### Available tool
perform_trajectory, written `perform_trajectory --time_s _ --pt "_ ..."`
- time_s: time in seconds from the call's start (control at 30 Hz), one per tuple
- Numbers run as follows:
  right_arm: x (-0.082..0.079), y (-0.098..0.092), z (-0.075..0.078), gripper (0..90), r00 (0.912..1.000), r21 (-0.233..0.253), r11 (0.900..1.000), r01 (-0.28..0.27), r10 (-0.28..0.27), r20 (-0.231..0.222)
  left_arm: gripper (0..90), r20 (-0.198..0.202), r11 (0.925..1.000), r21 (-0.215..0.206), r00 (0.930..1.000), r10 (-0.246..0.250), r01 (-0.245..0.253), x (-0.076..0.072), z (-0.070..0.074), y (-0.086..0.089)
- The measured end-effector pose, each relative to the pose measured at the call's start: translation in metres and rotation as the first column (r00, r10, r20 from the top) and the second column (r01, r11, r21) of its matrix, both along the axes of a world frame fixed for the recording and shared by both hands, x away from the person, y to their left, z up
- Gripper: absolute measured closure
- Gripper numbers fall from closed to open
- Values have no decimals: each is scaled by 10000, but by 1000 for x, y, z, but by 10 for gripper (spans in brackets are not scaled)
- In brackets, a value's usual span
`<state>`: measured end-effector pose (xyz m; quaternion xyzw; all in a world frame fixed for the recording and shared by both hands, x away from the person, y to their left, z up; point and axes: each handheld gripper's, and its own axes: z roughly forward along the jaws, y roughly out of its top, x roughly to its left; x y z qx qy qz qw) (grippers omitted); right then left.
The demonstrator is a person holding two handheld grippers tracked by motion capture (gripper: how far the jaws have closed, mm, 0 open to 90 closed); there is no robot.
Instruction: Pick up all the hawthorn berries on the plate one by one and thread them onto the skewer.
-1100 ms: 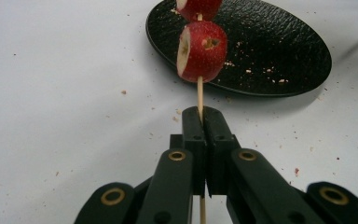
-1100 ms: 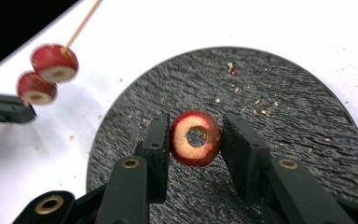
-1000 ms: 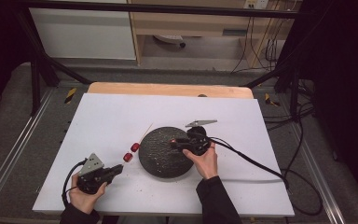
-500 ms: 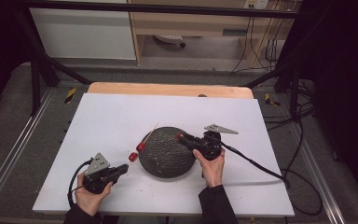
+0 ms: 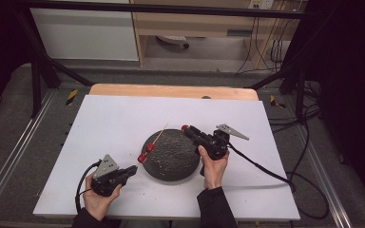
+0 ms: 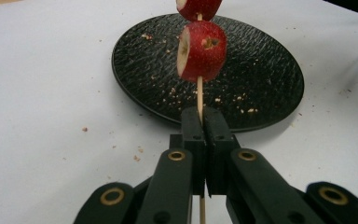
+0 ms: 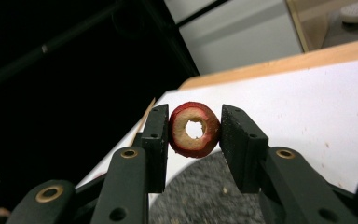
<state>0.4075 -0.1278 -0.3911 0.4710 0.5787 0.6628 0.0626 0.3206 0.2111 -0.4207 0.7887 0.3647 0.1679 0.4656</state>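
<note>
The left hand-held gripper [image 6: 200,135] is clenched on a wooden skewer [image 6: 199,95] carrying two red fruit pieces ahead of its jaws. The right hand-held gripper [image 7: 193,135] pinches a cored red fruit ring [image 7: 194,129]; best to line the ring's hole with the skewer tip, then slide on gently.

1. My wooden skewer [image 6: 199,95] is thin and pale, carrying two red fruit pieces [image 6: 201,51] with pale cut faces, and it slants up over the near-left rim of the black plate.
2. My red fruit ring [image 7: 194,129], pale-fleshed with a cored hole, stands upright above the plate's right edge.
</note>
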Motion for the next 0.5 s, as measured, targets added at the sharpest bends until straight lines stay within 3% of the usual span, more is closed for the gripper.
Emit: perform_trajectory --time_s 0.13,0.5 --pt "3 0 3 636 9993 567 9979 308 -320 206 886 -15 10000 -61 10000 -76 76 0 2 -7" --pt "9 -1 5 637 9944 1437 9864 797 -887 567 886 120 9994 -177 9995 -306 309 0 8 -25"
